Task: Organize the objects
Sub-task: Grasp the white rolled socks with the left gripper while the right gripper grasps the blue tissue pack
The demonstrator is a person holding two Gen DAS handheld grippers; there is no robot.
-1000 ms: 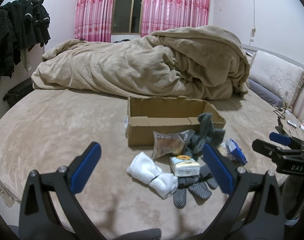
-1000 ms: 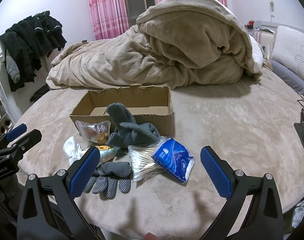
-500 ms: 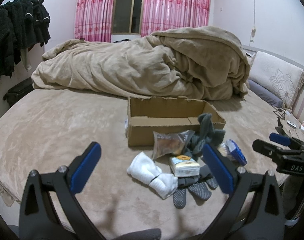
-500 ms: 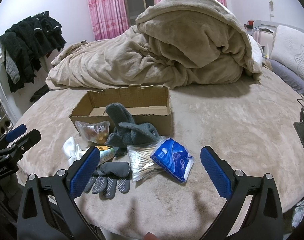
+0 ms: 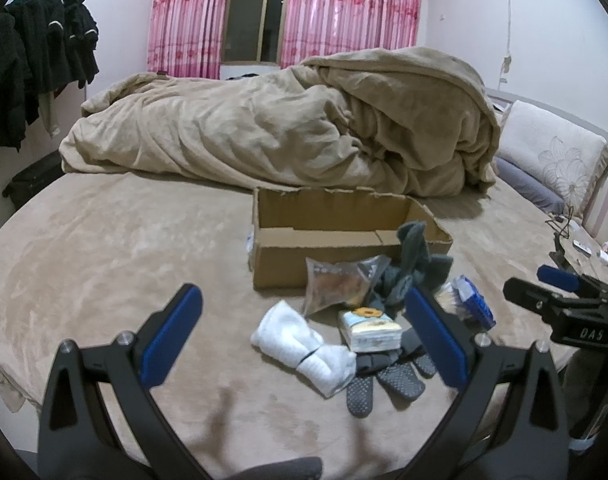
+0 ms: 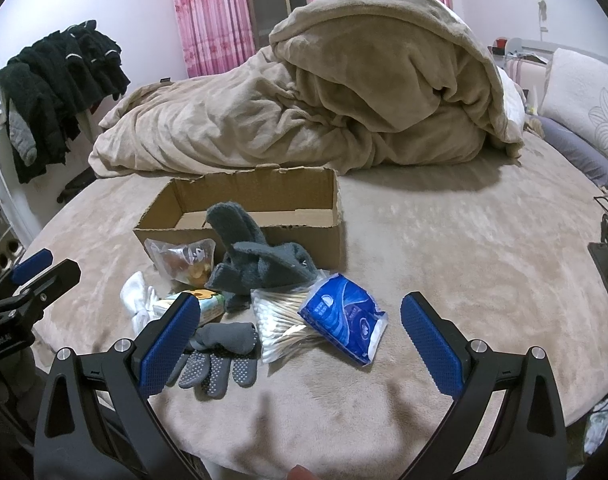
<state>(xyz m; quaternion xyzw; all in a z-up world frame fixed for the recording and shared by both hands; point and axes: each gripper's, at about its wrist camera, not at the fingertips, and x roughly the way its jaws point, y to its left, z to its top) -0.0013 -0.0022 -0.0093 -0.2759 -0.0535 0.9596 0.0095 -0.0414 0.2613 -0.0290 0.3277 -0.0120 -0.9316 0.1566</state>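
An open cardboard box [image 5: 335,236] [image 6: 264,204] sits on the round bed. In front of it lies a heap: white socks [image 5: 304,344] [image 6: 138,300], a clear snack bag [image 5: 339,280] [image 6: 184,258], a small yellow tissue pack [image 5: 369,326] [image 6: 208,300], fuzzy grey socks [image 5: 413,260] [image 6: 260,256], grey dotted gloves [image 5: 383,376] [image 6: 220,352], a bag of cotton swabs [image 6: 280,320] and a blue tissue pack [image 6: 343,314] [image 5: 473,300]. My left gripper [image 5: 304,340] hovers open near the white socks. My right gripper [image 6: 300,344] hovers open before the swabs and blue pack. Neither holds anything.
A crumpled beige duvet [image 5: 288,136] [image 6: 323,100] fills the bed behind the box. Pillows [image 5: 551,164] [image 6: 583,92] lie at the right edge. Dark clothes [image 5: 36,64] [image 6: 56,92] hang at the left wall. A phone [image 6: 607,276] lies at the bed's right edge.
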